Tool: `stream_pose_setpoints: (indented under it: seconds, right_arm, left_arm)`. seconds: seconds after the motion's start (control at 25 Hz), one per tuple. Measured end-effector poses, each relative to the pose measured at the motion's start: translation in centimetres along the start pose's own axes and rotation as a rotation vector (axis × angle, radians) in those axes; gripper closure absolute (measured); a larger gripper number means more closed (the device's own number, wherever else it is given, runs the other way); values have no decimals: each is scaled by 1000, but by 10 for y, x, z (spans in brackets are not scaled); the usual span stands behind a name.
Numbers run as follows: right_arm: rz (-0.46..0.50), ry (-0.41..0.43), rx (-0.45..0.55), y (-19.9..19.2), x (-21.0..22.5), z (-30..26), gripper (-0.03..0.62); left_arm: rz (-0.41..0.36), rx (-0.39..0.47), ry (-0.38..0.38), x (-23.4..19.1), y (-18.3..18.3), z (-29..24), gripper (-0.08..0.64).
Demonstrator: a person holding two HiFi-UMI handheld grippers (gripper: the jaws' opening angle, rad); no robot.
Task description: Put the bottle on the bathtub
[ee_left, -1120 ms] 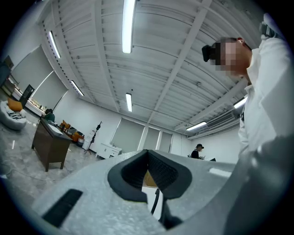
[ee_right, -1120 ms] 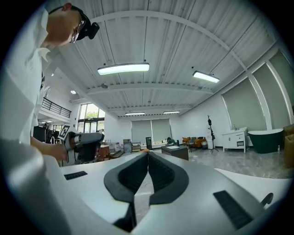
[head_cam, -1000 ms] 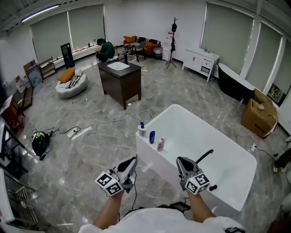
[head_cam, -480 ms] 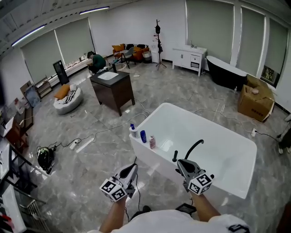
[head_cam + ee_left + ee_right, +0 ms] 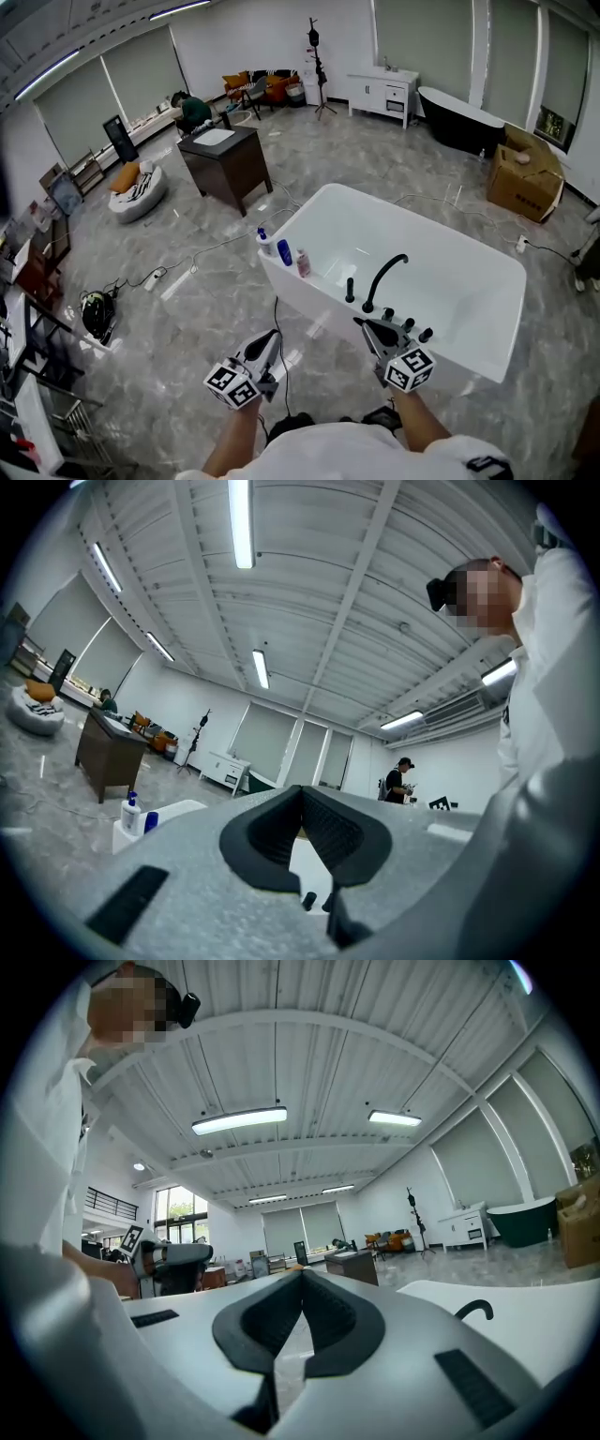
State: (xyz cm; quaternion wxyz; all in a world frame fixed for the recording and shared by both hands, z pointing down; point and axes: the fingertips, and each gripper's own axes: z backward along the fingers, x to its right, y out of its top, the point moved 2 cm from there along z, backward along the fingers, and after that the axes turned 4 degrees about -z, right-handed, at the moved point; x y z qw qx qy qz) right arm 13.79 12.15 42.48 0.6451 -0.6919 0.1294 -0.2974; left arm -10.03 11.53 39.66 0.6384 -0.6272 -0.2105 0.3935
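A white bathtub (image 5: 309, 291) stands on the grey floor ahead of me. Three bottles sit on its near left corner: a white pump bottle (image 5: 264, 242), a blue one (image 5: 284, 253) and a pink one (image 5: 303, 262). A black faucet (image 5: 382, 277) arches over the near rim. My left gripper (image 5: 274, 335) is shut and empty, over the floor short of the tub's side. My right gripper (image 5: 364, 324) is also shut and empty, just short of the rim by the faucet. In the left gripper view the pump bottle (image 5: 130, 813) shows at the left beyond the shut left gripper (image 5: 302, 789).
A dark wooden cabinet (image 5: 225, 164) stands beyond the tub's left. Cables (image 5: 187, 262) trail across the floor. A cardboard box (image 5: 525, 183) and a black tub (image 5: 459, 117) are at the far right. A dark bag (image 5: 97, 314) lies at the left.
I have come closer to the white tub. Both grippers moved forward with me and stayed shut. The faucet and rim now lie right in front of the right gripper.
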Motion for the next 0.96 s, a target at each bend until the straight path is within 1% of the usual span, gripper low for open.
stream_pose_setpoints:
  seconds: [0.12,0.2,0.28,0.36,0.4,0.52,0.64,0.76,0.96]
  right_arm:
    - [33,-10,-2,6,-3,17,578]
    - [70,-30,22,20,-3,26,578]
    - [117,-15,38,36,-12,24,578]
    - [162,16,40,51,-21,16,578]
    - [168,17,36,53,-23,14,578]
    - [136,-1,26,44,-31,18,578]
    - [117,15,-1,30,-44,15,578]
    - [115,50,-9,27,-54,7,578]
    - [119,69,1,30,-69,7,578]
  left_arm:
    - [33,-10,-2,10,-8,4,543]
    - [49,-22,-28,14,-7,-1,543]
    - [31,-16,-52,15,7,-4,543]
    - [5,3,-54,12,20,-1,543]
    - [3,7,-58,12,22,2,543]
    - [32,-15,-56,12,13,14,543]
    - [44,-27,-49,10,10,24,543]
    - [37,-16,-36,5,16,30,543]
    - [6,-8,-16,3,24,38,543]
